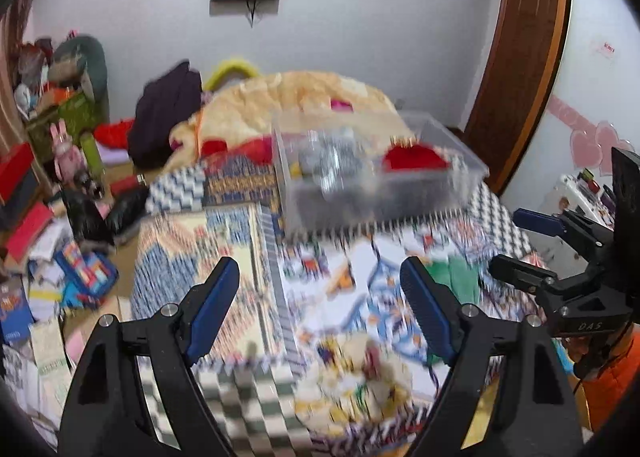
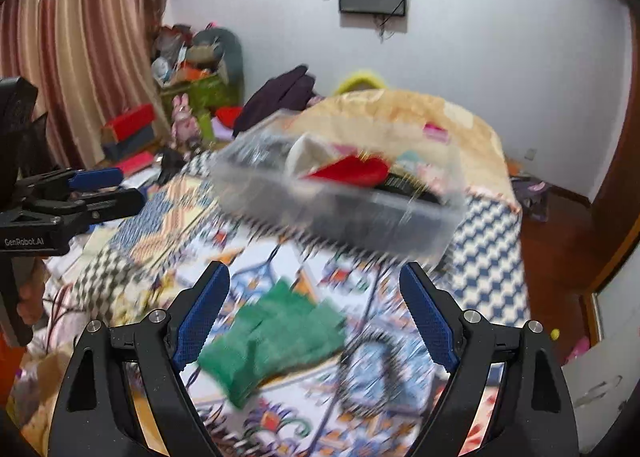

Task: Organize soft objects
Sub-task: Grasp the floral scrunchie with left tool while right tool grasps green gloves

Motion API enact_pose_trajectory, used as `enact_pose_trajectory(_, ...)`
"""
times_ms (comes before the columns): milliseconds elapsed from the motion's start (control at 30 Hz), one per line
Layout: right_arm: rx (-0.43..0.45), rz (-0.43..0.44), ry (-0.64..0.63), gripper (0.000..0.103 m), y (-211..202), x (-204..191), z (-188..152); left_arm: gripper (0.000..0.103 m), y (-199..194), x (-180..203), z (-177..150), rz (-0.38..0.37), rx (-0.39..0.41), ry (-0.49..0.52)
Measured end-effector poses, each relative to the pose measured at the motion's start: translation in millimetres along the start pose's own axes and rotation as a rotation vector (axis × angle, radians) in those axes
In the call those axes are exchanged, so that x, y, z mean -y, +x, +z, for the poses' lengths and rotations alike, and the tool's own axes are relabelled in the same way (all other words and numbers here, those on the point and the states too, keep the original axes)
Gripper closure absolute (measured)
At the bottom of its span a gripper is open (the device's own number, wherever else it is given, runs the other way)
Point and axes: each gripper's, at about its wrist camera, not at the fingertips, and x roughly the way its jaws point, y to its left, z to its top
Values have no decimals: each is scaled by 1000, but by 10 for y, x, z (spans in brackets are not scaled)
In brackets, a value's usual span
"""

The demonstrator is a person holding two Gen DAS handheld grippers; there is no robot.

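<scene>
A clear plastic bin [image 1: 460, 161] [image 2: 400, 217] sits on the patterned bed and holds several soft items, among them a red one [image 1: 414, 159] [image 2: 352, 171]. A green cloth [image 2: 276, 333] [image 1: 456, 277] lies on the bedspread just ahead of my right gripper [image 2: 314, 317], which is open and empty. A cream and multicoloured soft item [image 1: 360, 377] lies below my left gripper [image 1: 320, 313], which is open and empty. Both views are motion-blurred.
A large beige quilt [image 1: 304, 97] and a dark purple garment [image 1: 168, 117] lie at the bed's far end. Boxes, books and a pink bunny toy [image 1: 66, 153] clutter the floor on the left. A wooden door [image 1: 520, 57] stands at right.
</scene>
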Motion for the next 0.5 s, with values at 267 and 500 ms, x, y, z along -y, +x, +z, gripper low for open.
enact_pose_trajectory(267, -112, 60, 24, 18, 294, -122, -244, 20, 191, 55, -523, -45, -122, -49)
enact_pose_trajectory(500, -144, 82, -4, 18, 427, -181, -332, 20, 369, 141, -671, -35, -158, -40)
